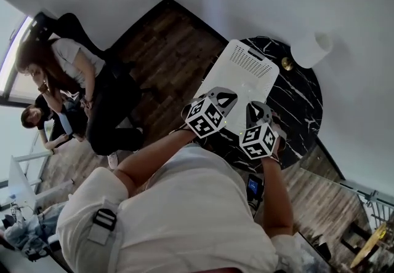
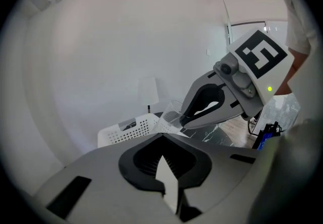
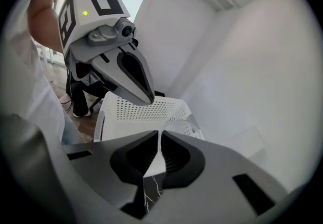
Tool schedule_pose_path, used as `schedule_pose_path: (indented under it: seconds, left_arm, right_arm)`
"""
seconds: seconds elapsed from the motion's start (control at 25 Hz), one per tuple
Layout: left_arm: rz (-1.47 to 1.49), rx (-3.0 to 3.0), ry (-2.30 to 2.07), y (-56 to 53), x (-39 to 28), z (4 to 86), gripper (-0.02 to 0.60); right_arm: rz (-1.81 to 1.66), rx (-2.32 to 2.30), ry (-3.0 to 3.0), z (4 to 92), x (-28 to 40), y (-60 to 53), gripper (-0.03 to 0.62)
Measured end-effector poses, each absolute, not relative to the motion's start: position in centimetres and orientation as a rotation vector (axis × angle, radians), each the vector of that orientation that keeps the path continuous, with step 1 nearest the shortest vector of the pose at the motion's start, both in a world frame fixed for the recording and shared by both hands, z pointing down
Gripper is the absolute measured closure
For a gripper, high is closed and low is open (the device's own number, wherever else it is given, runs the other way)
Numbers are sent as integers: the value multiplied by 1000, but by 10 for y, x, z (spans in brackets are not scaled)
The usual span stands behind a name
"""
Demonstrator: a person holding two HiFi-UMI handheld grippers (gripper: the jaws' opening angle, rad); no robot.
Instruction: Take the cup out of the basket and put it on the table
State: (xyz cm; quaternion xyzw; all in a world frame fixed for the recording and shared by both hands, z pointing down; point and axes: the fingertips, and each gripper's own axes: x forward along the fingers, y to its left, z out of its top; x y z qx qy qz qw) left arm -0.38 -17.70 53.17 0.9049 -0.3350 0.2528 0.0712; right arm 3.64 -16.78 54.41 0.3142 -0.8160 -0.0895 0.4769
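Note:
A white perforated basket (image 1: 246, 63) stands on a round black marble table (image 1: 301, 93). In the right gripper view a clear cup (image 3: 184, 125) shows in the basket's (image 3: 136, 112) near corner, just beyond my right gripper (image 3: 160, 133), whose jaws are shut and empty. The left gripper view shows the cup (image 2: 169, 116) by the tip of the right gripper (image 2: 182, 123), over the basket (image 2: 126, 129). My left gripper (image 2: 161, 136) is shut with nothing in it. In the head view both grippers, left (image 1: 225, 98) and right (image 1: 258, 109), hover side by side over the basket's near end.
A white lamp (image 1: 311, 49) with a brass base (image 1: 287, 63) stands at the table's far side. Two people (image 1: 74, 81) sit on the dark wood floor to the left. White walls close in behind the table.

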Motion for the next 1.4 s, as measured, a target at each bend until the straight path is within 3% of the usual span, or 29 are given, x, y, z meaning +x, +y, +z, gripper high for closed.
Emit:
schedule_pose_path:
  seconds: [0.68,1.4]
  left_arm:
    - [805,2994,-403,-118,192,530,575]
    - [837,2828,-230,-76,231,590,575]
  right_arm:
    - [27,1231,-1717,532,246,-94,571]
    - [154,1059,-1656,613,271,-68,571]
